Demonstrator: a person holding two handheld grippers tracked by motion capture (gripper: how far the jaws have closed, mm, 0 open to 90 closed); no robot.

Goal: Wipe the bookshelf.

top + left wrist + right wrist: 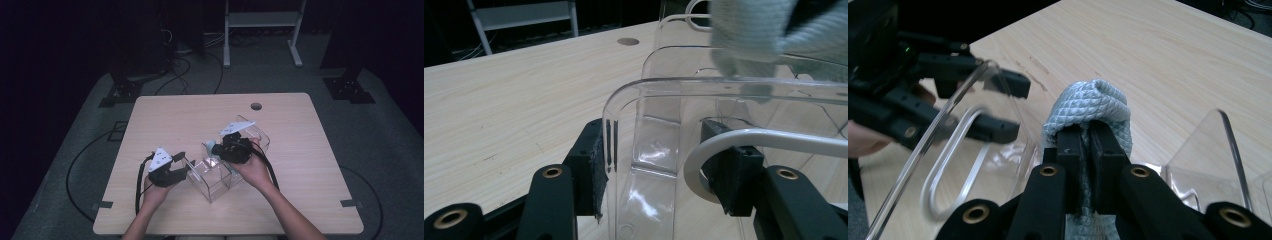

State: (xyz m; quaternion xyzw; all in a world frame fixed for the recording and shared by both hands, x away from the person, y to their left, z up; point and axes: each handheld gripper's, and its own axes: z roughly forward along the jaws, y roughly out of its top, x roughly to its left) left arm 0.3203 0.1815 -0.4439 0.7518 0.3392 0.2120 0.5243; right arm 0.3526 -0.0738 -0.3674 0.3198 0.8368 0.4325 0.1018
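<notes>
- Clamped between the right gripper (pixel 1087 150) fingers, a pale grey quilted cloth (pixel 1090 102) bulges out above the tips, with the two black pads pressed together on its fold.
- Seen from the high view, that right gripper (pixel 225 147) holds the cloth (pixel 211 146) over the clear plastic container (pixel 212 175) in the middle of the counter (pixel 170 115).
- Left gripper (pixel 659 165) fingers straddle the container's (pixel 659 150) near corner wall: one pad lies against the outside of the clear wall, the other sits inside beside a white loop handle (pixel 744 140), so the fingers are closed on the wall.
- From the high view the left gripper (pixel 182 167) meets the container at its left side, with a hand (pixel 152 192) behind it.
- Another clear plastic piece (pixel 255 132) sits just behind the right gripper.
- Farther back on the counter is a round hole (pixel 256 106).
- Beyond the counter, cables (pixel 185 65) lie on the grey floor (pixel 385 150).
</notes>
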